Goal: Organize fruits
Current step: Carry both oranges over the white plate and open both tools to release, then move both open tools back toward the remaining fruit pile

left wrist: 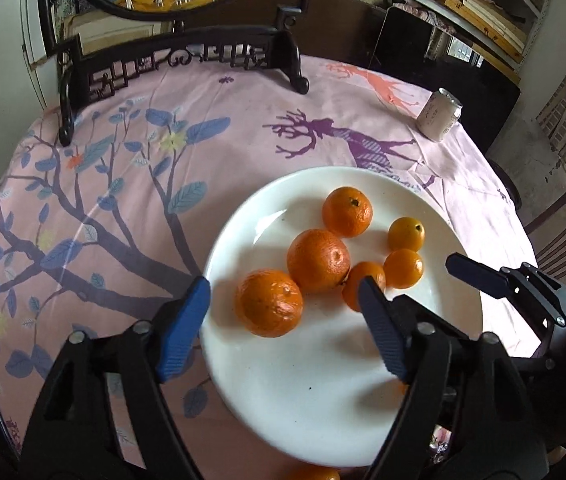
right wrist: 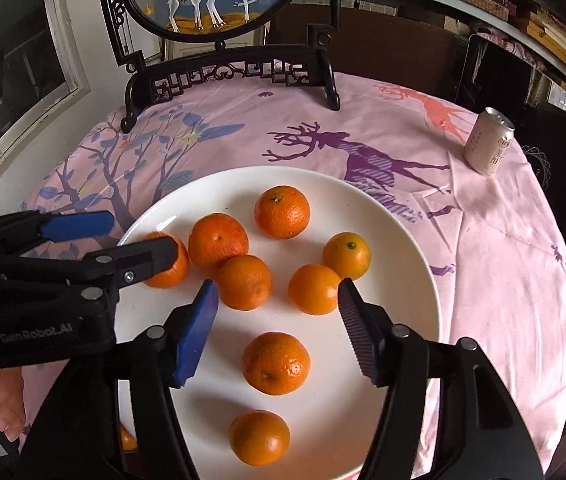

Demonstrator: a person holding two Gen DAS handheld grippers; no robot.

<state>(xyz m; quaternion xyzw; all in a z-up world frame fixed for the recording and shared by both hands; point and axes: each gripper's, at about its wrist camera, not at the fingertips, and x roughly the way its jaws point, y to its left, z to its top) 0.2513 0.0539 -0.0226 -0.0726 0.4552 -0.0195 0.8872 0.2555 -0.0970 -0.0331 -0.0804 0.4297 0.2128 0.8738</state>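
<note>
Round table under a pink cloth (right wrist: 483, 240) printed with deer and a blue-leaved tree; dark carved stand (right wrist: 227, 68) with a round deer picture at the far edge, pale can (right wrist: 489, 142) upright far right, well apart from the rest. White plate (right wrist: 403, 240) sits centre-near, holding all the oranges (right wrist: 275, 363) seen in the right wrist view, eight of them loose: three at the back left, one at the back middle, two smaller at right, two alone nearer the camera. Some in the back cluster touch or nearly touch. Left gripper (left wrist: 283, 304) hangs over the plate's left side, jaws wide apart, the leftmost orange (left wrist: 269, 303) between the fingers but not gripped. In the right view that gripper (right wrist: 141, 236) comes in from the left, one finger in front of that same fruit. Right gripper (right wrist: 279, 300) is above the plate's middle, jaws also wide apart, holding nothing, fingertips just beside the centre fruit. Bare toes (right wrist: 5, 404) show lower left, below the table edge.
</note>
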